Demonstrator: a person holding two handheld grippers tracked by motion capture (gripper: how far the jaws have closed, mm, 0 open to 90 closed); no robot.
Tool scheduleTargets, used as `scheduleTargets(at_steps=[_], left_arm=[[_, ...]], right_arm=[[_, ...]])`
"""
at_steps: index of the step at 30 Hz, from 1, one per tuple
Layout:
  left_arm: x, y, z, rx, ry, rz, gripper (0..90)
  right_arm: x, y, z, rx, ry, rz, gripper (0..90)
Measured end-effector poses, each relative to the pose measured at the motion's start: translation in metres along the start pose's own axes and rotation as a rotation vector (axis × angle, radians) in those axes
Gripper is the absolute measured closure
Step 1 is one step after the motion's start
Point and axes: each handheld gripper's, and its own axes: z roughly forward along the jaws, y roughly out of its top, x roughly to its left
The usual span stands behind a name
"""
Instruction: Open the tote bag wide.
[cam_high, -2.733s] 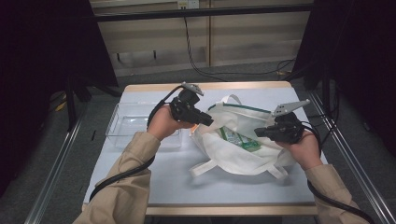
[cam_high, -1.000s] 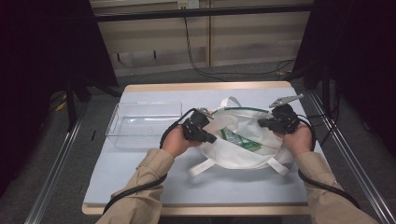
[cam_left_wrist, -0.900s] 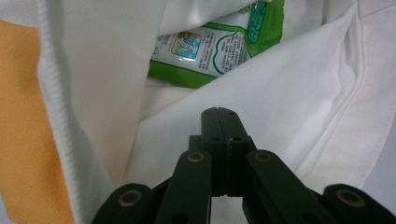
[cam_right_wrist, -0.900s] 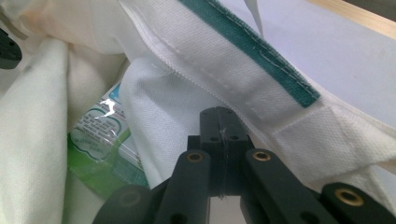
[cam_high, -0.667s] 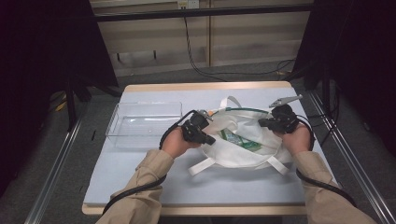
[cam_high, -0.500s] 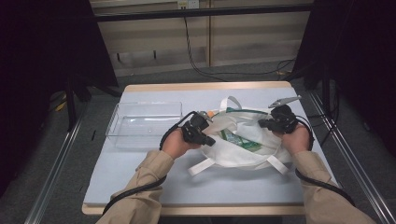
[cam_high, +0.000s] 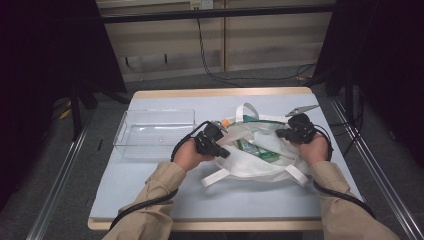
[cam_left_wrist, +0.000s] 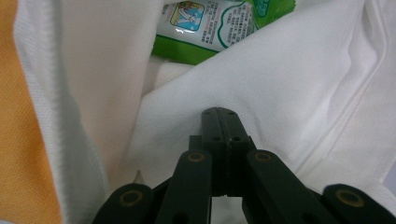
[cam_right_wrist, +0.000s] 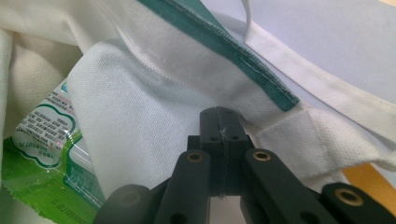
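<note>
I had the left tool (cam_high: 216, 142) clamped on the near-left edge of the white cloth bag (cam_high: 260, 167); in the left gripper view its jaws stood fully closed with a fold of the white fabric pinched between them; the right tool (cam_high: 292, 133) was likewise closed on the bag's right rim, and in the right gripper view its jaws met on the cloth just below the dark green trim (cam_right_wrist: 224, 51); so I held the mouth of the bag spread between the two tools. The bag lay on the pale blue surface (cam_high: 150, 185), right of centre, its white straps (cam_high: 215, 177) splayed out on the near side and one looped toward the far side; inside the opening I could see a green and white packet (cam_high: 257, 150), lying flat, with printed text on its wrapper (cam_left_wrist: 210, 23); something small and orange (cam_high: 226, 122) sat at the bag's far-left edge, though I could not tell what it was. A clear plastic tray (cam_high: 155, 132) stood on the surface to the left of the bag, just beside my left hand (cam_high: 187, 155).
</note>
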Motion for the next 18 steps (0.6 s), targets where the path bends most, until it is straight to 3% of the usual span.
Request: scheduleTargets(at_steps=[1,2,6,8,11,12,14,18], left_arm=[[0.000,-0.001,0.001,-0.002,-0.001,0.001,90.0],[0.002,-0.001,0.000,0.022,0.003,0.029,90.0],[0.000,-0.003,0.003,-0.003,0.001,-0.003,90.0],[0.001,-0.003,0.003,0.023,0.007,0.018,90.0],[0.001,-0.005,0.005,0.005,0.005,0.003,90.0],[0.002,-0.006,0.005,0.017,0.002,0.021,90.0],[0.002,-0.006,0.007,0.006,0.001,0.004,90.0],[0.002,-0.006,0.008,0.017,0.008,0.020,90.0]], right_arm=[[0.000,0.000,0.001,0.000,-0.010,0.002,90.0],[0.000,0.000,0.001,0.001,-0.004,0.003,90.0],[0.000,-0.002,0.003,0.001,-0.008,0.005,90.0],[-0.001,-0.002,0.005,0.000,-0.005,0.010,90.0],[-0.001,-0.003,0.007,0.003,-0.009,0.007,90.0],[-0.001,-0.003,0.008,0.001,-0.007,0.006,90.0],[-0.001,-0.003,0.009,0.005,-0.013,0.011,90.0],[-0.002,-0.004,0.012,0.012,-0.007,0.011,90.0]])
